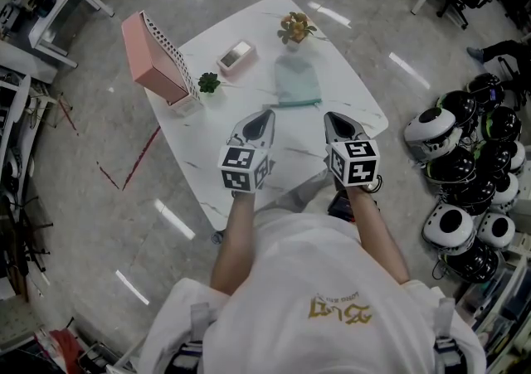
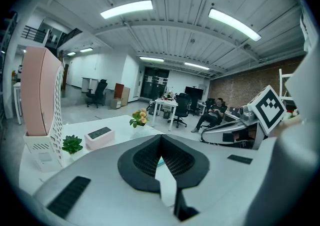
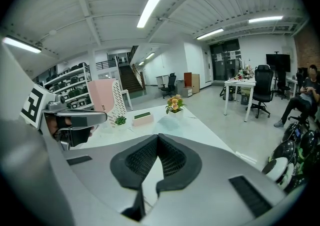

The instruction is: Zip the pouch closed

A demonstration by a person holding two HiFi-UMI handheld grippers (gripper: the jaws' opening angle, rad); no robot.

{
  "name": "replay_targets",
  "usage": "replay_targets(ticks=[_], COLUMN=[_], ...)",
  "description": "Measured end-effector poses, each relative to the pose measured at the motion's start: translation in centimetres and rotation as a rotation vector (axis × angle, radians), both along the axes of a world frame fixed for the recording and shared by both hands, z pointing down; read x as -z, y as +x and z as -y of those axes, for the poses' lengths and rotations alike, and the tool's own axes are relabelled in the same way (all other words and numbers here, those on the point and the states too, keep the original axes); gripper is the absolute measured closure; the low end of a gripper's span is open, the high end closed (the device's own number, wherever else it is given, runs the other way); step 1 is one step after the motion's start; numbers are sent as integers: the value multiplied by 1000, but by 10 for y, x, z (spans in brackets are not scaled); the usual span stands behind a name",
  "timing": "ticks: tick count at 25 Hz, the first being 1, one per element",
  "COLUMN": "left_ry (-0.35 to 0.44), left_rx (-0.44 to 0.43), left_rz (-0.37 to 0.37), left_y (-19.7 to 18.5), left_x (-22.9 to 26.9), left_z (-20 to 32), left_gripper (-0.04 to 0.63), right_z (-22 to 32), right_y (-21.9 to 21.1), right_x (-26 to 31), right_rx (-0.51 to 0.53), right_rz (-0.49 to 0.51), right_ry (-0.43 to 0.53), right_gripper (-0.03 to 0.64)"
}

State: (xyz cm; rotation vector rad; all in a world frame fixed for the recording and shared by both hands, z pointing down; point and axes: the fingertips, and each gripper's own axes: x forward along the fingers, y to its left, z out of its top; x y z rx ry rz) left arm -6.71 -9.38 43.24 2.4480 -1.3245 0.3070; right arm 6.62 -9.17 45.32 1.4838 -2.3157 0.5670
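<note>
Fingers of left gripper (image 1: 264, 115) and right gripper (image 1: 332, 118) are pressing together empty, hovering short of the pouch (image 1: 296, 82) on the tabletop (image 1: 353, 94); zip unreadable, fitting approach or finish.

Person in a white short-sleeved T-shirt (image 1: 290, 273), gold print (image 1: 340, 308) at six o'clock. Left gripper (image 1: 266, 114) and right gripper (image 1: 330, 116): grey shells, black ribbed pads (image 2: 144, 160), black-and-white marker cubes (image 1: 246, 168).

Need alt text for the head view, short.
From above: a person holds the left gripper and right gripper, both shut and empty, over the near edge of a white table, short of a teal pouch lying flat. Beyond and left of it sit a pink organizer, plant, pink box and flower pot; helmets lie on the floor at right.
</note>
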Motion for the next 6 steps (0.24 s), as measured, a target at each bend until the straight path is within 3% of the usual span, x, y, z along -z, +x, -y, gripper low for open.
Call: replay_targets(ticks=[6], left_ry=[-4], left_rx=[1], left_rz=[1], left_y=[0], left_x=[-2], left_z=[4], left_gripper=[577], right_z=[3], right_y=[-3], right_x=[-1], right_rx=[25], right_rz=[11], right_ry=[-13], right_gripper=[606])
